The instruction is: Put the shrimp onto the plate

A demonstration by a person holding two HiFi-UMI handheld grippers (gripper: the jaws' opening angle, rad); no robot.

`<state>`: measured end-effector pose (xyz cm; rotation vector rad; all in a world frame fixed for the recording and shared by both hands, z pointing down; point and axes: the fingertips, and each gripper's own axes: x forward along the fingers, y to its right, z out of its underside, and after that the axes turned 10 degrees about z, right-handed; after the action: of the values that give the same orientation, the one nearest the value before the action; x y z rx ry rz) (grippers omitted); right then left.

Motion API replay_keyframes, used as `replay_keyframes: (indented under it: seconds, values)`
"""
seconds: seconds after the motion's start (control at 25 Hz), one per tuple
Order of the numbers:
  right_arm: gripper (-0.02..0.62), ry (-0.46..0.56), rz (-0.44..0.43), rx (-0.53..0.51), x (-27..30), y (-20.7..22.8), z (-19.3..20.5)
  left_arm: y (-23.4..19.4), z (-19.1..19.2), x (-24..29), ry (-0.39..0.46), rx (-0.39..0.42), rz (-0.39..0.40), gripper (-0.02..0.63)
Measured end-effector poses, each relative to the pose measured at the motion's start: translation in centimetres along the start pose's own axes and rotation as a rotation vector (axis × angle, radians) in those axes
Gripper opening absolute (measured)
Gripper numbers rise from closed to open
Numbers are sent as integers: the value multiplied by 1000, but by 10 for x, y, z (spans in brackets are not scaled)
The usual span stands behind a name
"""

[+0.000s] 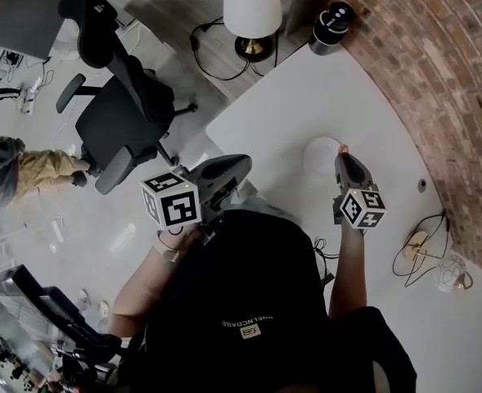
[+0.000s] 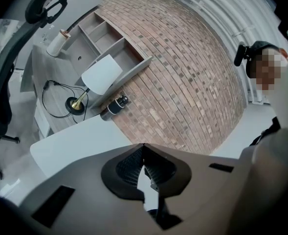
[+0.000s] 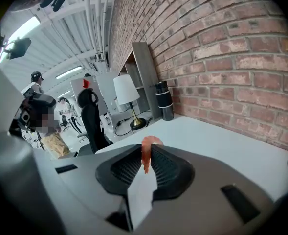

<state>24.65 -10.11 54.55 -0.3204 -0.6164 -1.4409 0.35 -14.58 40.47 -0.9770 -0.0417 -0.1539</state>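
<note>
An orange shrimp (image 3: 146, 152) sticks up between the pads of my right gripper (image 3: 146, 153), which is shut on it. In the head view the shrimp (image 1: 344, 149) shows as a small pink tip at the front of the right gripper (image 1: 344, 157), held over the white table (image 1: 306, 97) at the right rim of a pale round plate (image 1: 313, 152). My left gripper (image 1: 242, 165) hovers at the table's left edge, apart from the plate. Its jaws (image 2: 144, 147) meet at the tips with nothing between them.
A white-shaded lamp (image 1: 252, 11) stands on the floor and a black flask (image 1: 332, 24) on the table's far end. A brick wall (image 1: 437, 72) curves along the right. Cables (image 1: 421, 248) lie at the right. A black office chair (image 1: 122, 105) is left of the table.
</note>
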Motion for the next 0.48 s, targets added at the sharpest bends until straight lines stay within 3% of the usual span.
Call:
replay_keyframes:
  seconds: [0.48]
  values:
    - [58, -178, -88, -116, 51, -3, 54, -10, 12, -20, 70, -57, -83, 3]
